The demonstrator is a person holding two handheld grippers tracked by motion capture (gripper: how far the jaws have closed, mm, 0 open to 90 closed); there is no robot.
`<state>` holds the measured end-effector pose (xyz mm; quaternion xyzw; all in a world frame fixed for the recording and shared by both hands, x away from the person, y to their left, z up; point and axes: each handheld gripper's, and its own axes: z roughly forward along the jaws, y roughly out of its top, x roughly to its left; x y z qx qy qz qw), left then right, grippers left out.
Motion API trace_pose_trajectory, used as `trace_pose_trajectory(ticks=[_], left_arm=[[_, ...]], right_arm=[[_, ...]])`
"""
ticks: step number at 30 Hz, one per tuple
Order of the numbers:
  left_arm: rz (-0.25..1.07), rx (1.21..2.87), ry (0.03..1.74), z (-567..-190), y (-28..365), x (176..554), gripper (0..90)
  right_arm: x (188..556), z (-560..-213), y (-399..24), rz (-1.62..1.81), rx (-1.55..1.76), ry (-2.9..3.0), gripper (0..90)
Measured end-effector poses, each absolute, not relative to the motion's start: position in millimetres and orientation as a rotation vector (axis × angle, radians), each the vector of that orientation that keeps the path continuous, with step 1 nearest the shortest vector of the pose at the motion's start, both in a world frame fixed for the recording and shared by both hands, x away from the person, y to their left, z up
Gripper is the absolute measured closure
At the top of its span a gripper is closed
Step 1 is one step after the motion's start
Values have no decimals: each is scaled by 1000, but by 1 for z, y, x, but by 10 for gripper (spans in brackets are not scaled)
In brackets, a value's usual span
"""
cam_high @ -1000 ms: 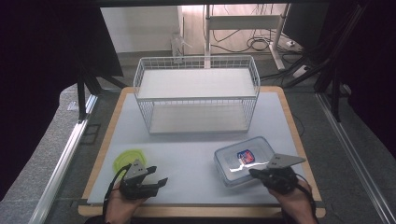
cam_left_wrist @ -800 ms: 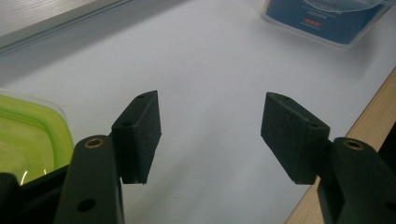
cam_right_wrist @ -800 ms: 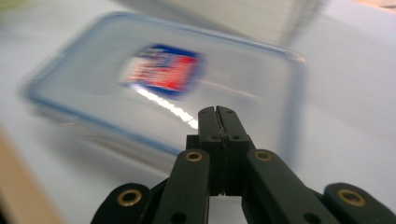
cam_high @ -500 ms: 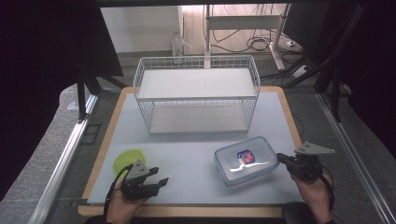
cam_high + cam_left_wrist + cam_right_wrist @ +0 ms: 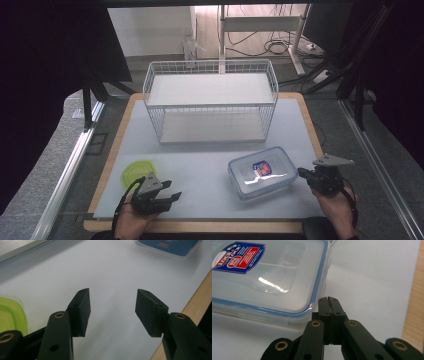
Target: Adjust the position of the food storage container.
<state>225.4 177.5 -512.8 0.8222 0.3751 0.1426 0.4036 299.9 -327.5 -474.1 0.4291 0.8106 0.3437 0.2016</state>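
High view: my right tool (image 5: pixel 304 173), jaws closed and empty, sits just right of the clear box (image 5: pixel 262 171); left tool (image 5: pixel 170 192), half-open, lies farther.

- High view looks forward and down over the whole table (image 5: pixel 210 165).
- Left gripper view skims close above the table surface, facing the table's wooden edge.
- Right gripper view sits right up against the clear box (image 5: pixel 269 277), shared with the high view.
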Motion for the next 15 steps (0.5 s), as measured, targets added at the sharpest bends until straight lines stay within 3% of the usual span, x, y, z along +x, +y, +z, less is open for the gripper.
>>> trace_pose_trajectory(ticks=[5, 11, 15], left_arm=[[336, 2079, 940, -514, 174, 228, 532], [238, 2070, 932, -518, 160, 241, 730], [213, 2130, 920, -523, 145, 251, 813]], right_arm=[[296, -474, -314, 977, 1154, 2315, 900], [293, -478, -295, 1008, 1112, 2359, 900], [293, -479, -282, 1034, 1077, 2395, 900]])
